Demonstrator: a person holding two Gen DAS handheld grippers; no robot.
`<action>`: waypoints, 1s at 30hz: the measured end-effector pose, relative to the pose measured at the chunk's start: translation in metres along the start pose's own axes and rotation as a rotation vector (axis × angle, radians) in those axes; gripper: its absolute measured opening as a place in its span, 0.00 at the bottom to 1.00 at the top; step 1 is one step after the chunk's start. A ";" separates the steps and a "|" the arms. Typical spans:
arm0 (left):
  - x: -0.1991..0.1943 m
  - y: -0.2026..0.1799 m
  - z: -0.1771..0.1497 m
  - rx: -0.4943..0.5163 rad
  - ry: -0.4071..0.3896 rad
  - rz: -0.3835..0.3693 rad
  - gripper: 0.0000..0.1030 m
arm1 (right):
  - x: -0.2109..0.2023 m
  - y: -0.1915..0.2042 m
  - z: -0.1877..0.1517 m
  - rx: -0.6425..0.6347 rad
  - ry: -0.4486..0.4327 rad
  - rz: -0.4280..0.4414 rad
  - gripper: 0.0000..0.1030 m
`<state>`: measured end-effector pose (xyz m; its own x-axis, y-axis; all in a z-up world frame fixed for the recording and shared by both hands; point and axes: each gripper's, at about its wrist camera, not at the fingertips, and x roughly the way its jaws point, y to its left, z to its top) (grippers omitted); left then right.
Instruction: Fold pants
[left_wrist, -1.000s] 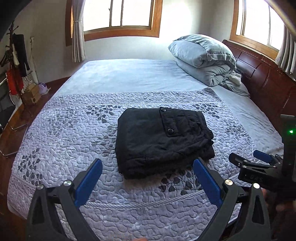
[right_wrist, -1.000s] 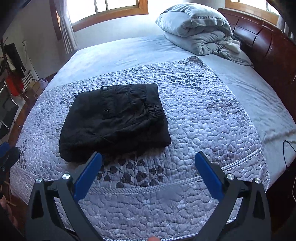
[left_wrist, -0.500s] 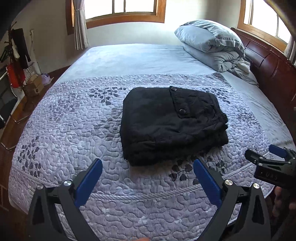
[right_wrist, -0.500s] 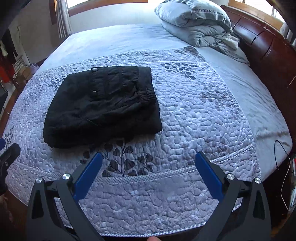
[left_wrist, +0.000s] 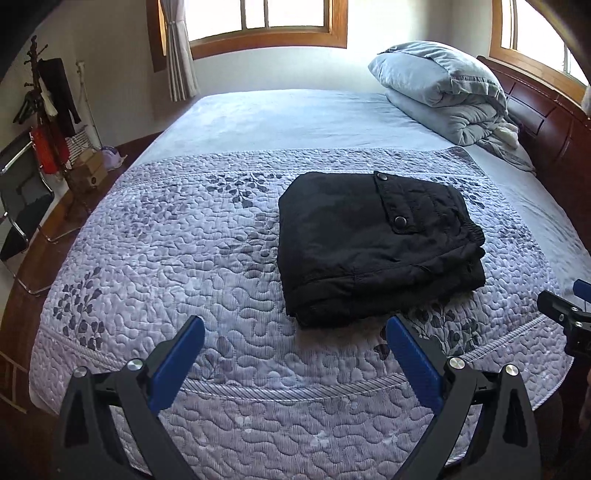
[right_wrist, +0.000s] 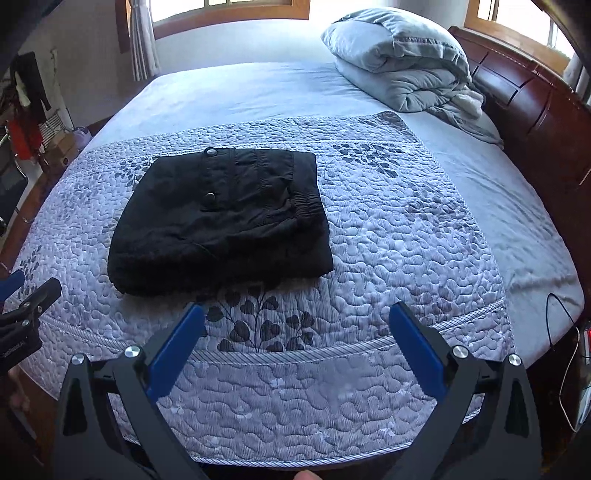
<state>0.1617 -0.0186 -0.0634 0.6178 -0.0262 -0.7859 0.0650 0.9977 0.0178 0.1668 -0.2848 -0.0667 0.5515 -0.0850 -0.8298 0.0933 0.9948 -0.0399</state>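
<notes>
Left gripper and right gripper both spread wide, empty, hovering above the near edge of the grey quilted leaf-print bedspread. Just ahead, between them, black snap-pocket pants lie in a compact rectangle, apparently finished. Beyond, folded pale-blue duvet.

We see black pants, dark round snaps on flap. Quilt pale lilac-grey, stitched in wavy pebble pattern, with dark grey leaf sprigs and striped rope-like border. Sheet plain pale blue. Folded duvet light grey-blue. Headboard dark reddish brown wood. Window frames orange-brown wood; curtain grey. Our gripper fingers black with blue pads.
</notes>
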 end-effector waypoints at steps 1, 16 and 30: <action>0.000 0.002 0.000 0.004 -0.003 0.001 0.96 | -0.001 -0.003 -0.001 0.001 -0.006 0.005 0.97; 0.015 -0.007 0.000 0.000 0.026 -0.036 0.96 | 0.014 -0.016 -0.009 0.063 0.039 0.092 0.97; 0.029 -0.010 -0.007 0.007 0.072 -0.041 0.96 | 0.022 -0.013 -0.011 0.054 0.049 0.097 0.97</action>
<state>0.1736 -0.0290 -0.0905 0.5563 -0.0618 -0.8287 0.0946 0.9955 -0.0108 0.1690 -0.2992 -0.0907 0.5188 0.0152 -0.8547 0.0867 0.9937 0.0704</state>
